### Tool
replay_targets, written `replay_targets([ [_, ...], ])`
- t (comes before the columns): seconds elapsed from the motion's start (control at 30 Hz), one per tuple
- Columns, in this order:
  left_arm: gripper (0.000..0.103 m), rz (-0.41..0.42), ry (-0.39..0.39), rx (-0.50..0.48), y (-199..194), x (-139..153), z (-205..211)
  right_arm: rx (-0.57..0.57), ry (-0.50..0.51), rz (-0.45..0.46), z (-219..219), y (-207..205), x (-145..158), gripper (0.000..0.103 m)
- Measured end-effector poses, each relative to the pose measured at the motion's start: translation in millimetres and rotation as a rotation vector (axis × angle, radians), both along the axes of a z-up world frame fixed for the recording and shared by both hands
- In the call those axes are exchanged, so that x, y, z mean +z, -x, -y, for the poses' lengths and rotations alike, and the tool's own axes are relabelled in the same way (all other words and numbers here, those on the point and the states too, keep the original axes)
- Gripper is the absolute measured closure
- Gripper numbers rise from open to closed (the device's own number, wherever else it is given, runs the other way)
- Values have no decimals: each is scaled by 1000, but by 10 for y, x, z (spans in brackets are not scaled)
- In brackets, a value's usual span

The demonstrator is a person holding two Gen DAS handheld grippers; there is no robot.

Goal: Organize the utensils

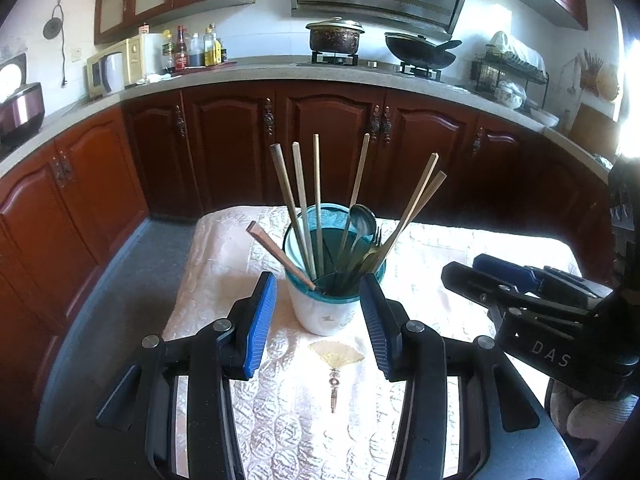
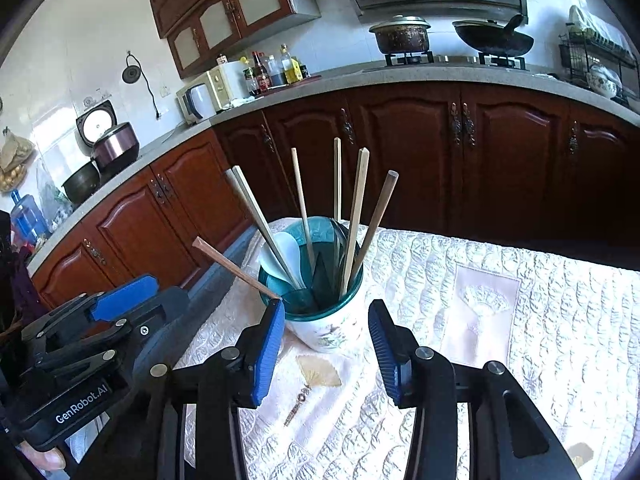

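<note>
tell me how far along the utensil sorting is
Looks nearly or fully done: the chopsticks, metal spoon and fork all stand in the teal-rimmed cup, with a white spoon too. Nothing is in hand: the left gripper and right gripper are both open and empty. No loose utensils show on the tablecloth.

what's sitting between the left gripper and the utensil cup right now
Nothing: only bare quilted cloth lies between the open left gripper and the cup, seen in the left wrist view.
</note>
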State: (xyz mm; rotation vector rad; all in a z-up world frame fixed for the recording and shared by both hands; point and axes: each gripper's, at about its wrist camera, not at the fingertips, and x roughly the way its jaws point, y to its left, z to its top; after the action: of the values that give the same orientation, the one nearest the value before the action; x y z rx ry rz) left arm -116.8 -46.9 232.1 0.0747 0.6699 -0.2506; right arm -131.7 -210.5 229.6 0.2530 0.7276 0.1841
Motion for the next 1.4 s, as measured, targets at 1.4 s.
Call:
replay_targets([
  [1.4,60,45,-40,72,88,10,-89,-8,50,16,-162,-18,101,56],
])
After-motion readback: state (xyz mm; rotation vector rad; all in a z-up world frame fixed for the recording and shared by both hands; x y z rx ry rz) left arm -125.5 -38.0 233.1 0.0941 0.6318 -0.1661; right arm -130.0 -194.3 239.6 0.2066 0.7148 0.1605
